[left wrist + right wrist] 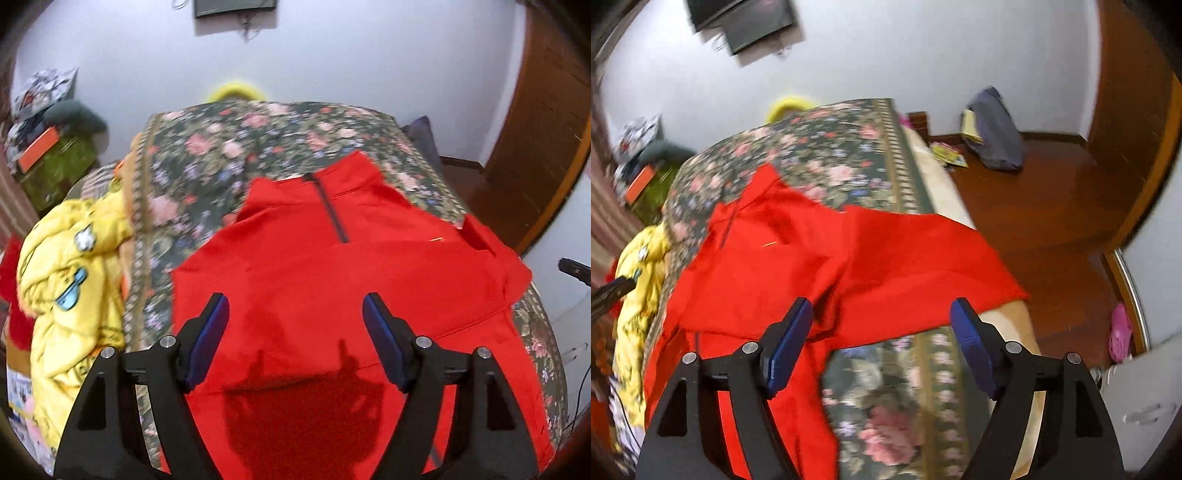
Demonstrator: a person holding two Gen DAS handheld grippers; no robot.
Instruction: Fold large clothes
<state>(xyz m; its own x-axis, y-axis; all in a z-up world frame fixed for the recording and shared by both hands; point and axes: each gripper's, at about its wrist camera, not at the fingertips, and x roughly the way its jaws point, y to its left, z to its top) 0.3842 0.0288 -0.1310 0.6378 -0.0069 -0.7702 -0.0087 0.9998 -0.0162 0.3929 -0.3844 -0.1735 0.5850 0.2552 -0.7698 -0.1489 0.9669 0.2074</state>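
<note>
A large red pullover (332,280) with a dark neck zip lies spread on a floral bedspread (229,155), collar at the far side. My left gripper (295,314) is open and empty, hovering over the pullover's body. In the right wrist view the pullover (798,258) has one sleeve (931,266) stretched out to the bed's right edge. My right gripper (882,317) is open and empty above the sleeve's near edge and the bedspread (886,406). The tip of the other gripper shows at the left edge of the right wrist view (609,291).
A yellow jacket (70,295) lies bunched at the bed's left side. A cluttered green box (55,162) stands far left. Right of the bed is wooden floor (1034,206) with a grey bag (993,133), a pink shoe (1119,332) and a wooden door (546,122).
</note>
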